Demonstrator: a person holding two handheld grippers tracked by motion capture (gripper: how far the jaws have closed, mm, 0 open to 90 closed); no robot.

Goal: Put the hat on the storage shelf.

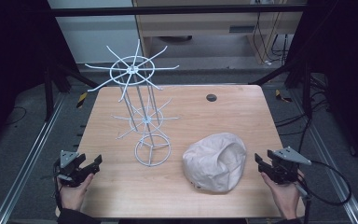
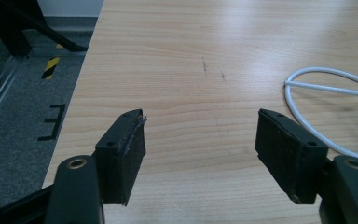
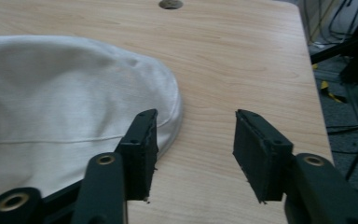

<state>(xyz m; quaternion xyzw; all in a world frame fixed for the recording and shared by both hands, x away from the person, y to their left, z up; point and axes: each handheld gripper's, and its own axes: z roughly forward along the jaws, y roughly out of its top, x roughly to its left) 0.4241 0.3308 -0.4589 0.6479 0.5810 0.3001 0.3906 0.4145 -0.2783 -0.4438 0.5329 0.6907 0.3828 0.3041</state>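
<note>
My left gripper [image 2: 200, 140] and right gripper [image 3: 196, 149] both gape empty over the light wooden table [image 1: 242, 112]; soft white cloth cap [image 1: 214, 161] beside my right, white wire rack [image 1: 142, 107] standing, black "E" mark [image 2: 51, 122] on grey floor.

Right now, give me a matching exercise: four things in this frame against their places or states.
Things:
1. white wire rack
2. cream cap
3. left gripper
4. small dark hole

Places or states:
A. far part of the wooden table, right of centre
B. open, at the table's near left edge
C. lying beside the right gripper
D. standing upright, left of the cap

Pairs: 1-D, 2-C, 3-B, 4-A
</note>
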